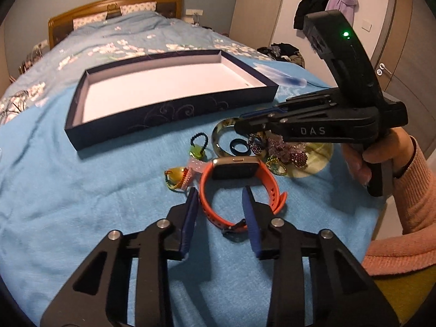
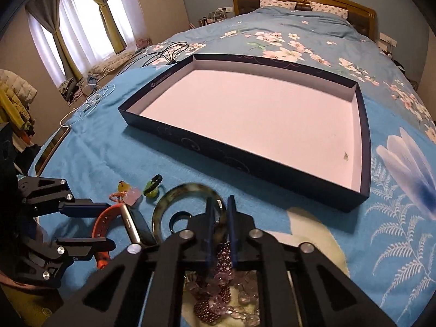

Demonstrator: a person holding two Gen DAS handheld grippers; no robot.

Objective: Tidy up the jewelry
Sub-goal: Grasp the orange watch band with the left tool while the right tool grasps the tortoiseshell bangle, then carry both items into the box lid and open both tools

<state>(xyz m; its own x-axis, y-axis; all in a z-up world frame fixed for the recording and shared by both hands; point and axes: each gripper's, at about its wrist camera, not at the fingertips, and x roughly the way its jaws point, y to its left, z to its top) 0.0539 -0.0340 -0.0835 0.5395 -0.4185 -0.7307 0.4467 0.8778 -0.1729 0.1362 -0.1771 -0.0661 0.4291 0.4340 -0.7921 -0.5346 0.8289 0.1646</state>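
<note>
Left wrist view — "DAS" marks the right gripper (image 1: 239, 118), pinching the bangle (image 1: 222, 133); left gripper (image 1: 220, 193) straddles the orange watch (image 1: 239, 188).

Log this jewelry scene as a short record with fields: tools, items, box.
surface: blue bedspread
box: dark blue, shallow, white inside, no jewelry in it
left tool: fingers straddle the orange watch strap; cannot tell whether they press on it
right tool: shut on the marbled bangle rim
loose items: dark ring inside the bangle, purple beaded pieces, small charms beside the watch
sorted so far: nothing
</note>
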